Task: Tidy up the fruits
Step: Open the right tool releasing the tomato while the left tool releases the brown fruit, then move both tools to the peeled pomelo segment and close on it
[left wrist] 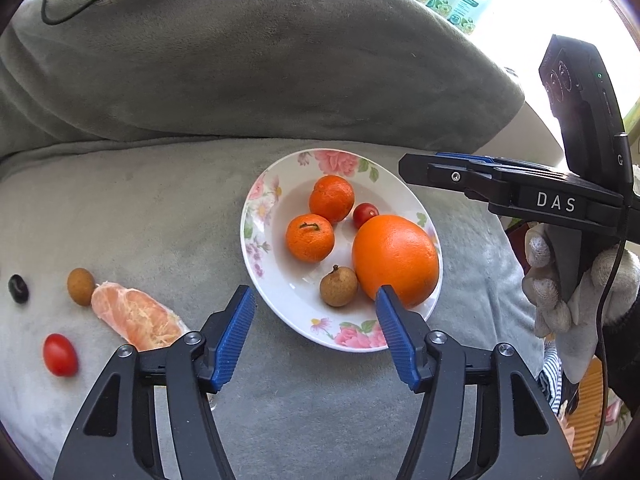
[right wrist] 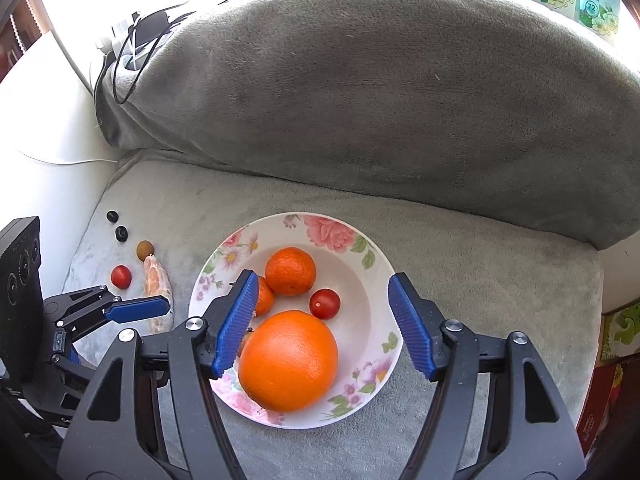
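Left wrist view: both tools open over the fruit plate.
Left tool (left wrist: 316, 300) and right tool (right wrist: 322, 296) stand half open, gripping nothing. Large orange (right wrist: 288, 360) lies in the floral plate (right wrist: 376, 248) between the right tool's pads; loose fruit lies left of both.

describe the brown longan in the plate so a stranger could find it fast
Start at the floral plate on the grey cushion. At its near side, beside the big orange, sits the longan. It is the only brown, dull-skinned fruit in the plate.
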